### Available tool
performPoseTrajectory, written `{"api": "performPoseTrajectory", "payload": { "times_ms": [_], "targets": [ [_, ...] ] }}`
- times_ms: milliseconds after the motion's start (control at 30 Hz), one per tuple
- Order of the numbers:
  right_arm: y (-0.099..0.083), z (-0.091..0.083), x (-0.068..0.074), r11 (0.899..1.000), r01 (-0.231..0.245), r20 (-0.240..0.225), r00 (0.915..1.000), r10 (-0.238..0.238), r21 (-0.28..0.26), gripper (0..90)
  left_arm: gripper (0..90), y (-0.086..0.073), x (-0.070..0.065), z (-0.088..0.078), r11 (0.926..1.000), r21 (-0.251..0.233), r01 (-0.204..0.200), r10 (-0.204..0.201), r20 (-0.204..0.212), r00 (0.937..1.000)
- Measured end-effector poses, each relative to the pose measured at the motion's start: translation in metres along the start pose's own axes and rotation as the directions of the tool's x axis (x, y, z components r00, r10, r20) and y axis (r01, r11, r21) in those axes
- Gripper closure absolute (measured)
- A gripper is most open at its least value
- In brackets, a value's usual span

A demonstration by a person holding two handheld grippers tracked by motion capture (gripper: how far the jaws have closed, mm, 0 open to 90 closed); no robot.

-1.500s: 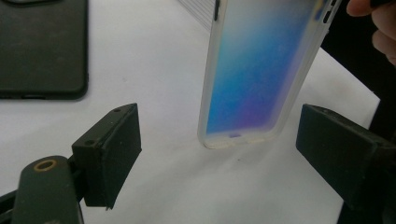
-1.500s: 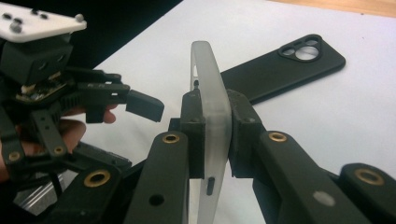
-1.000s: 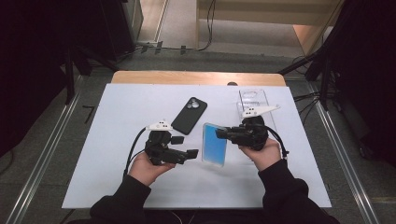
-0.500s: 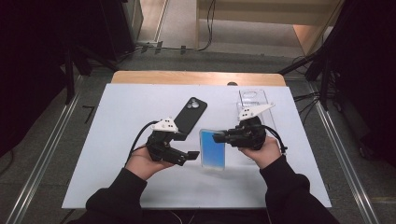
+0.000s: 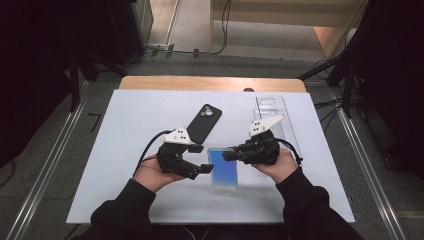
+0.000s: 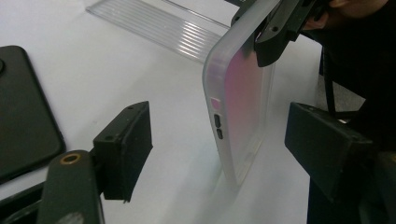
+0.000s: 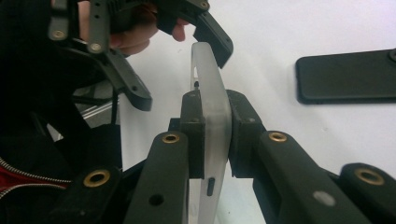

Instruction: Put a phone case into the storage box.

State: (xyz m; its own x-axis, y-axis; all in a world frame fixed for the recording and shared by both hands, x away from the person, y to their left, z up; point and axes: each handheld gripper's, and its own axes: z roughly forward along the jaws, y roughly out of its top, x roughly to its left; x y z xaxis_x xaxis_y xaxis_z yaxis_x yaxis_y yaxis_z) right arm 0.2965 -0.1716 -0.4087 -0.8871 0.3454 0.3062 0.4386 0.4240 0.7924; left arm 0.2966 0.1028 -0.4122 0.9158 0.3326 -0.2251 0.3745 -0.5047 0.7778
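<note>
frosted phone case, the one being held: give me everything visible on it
The frosted phone case is translucent, soft-looking plastic with rounded corners, tinted blue in the high view and pinkish in the left gripper view. Small side-button bumps and a cutout sit on its edge. It stands tilted on edge, one corner on or near the white table. The right gripper is shut on its edge. The left gripper, jaws just closing, straddles it without touching.
</note>
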Motion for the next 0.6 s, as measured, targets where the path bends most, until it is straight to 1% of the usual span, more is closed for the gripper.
{"api": "performPoseTrajectory", "payload": {
  "times_ms": [133, 233, 300, 333, 400, 467, 533, 600],
  "targets": [
    [0.0005, 0.0007, 0.0, 1.0, 0.015, -0.027, 0.9995, -0.015, 0.003, 76.5, 29.5, 0.0, -0.0003, 0.0002, 0.9999, -0.015, -0.008, 0.009, 0.034, 0.9994],
    [0.0007, 0.0011, 0.0014, 1.0, 0.029, -0.044, 0.9986, -0.029, -0.001, 76.6, 36.5, 0.0002, -0.0007, 0.0006, 0.9996, -0.021, -0.015, 0.016, 0.048, 0.9987],
    [0.0009, 0.0007, 0.002, 0.999, 0.043, -0.051, 0.9977, -0.043, -0.003, 76.6, 43.0, 0.0003, -0.0011, 0.0001, 0.9995, -0.027, -0.013, 0.015, 0.06, 0.9981],
    [0.0009, 0.0005, 0.0024, 0.999, 0.049, -0.054, 0.9973, -0.05, -0.007, 76.6, 44.6, 0.0004, -0.001, -0.0001, 0.9994, -0.033, -0.011, 0.014, 0.07, 0.9975],
    [0.0015, 0.0002, 0.002, 0.998, 0.064, -0.061, 0.9961, -0.064, -0.011, 76.6, 48.7, 0.0008, -0.0009, -0.0011, 0.9995, -0.03, -0.005, 0.007, 0.083, 0.9965],
    [0.0018, 0.0003, 0.0019, 0.998, 0.065, -0.074, 0.9951, -0.066, -0.012, 76.6, 51.7, 0.002, -0.0004, -0.0014, 0.9998, -0.014, 0.014, -0.012, 0.096, 0.9953],
    [0.0017, 0.001, 0.0012, 0.998, 0.069, -0.086, 0.9938, -0.07, -0.012, 76.6, 58.3, 0.0024, -0.0002, -0.0025, 0.9998, -0.017, 0.01, -0.009, 0.1, 0.9949],
    [0.0015, 0.0019, 0.0008, 0.998, 0.069, -0.104, 0.9921, -0.07, -0.009, 76.6, 62.7, 0.0027, 0.0012, -0.003, 0.9995, -0.018, 0.026, -0.024, 0.127, 0.9916]
  ]
}}
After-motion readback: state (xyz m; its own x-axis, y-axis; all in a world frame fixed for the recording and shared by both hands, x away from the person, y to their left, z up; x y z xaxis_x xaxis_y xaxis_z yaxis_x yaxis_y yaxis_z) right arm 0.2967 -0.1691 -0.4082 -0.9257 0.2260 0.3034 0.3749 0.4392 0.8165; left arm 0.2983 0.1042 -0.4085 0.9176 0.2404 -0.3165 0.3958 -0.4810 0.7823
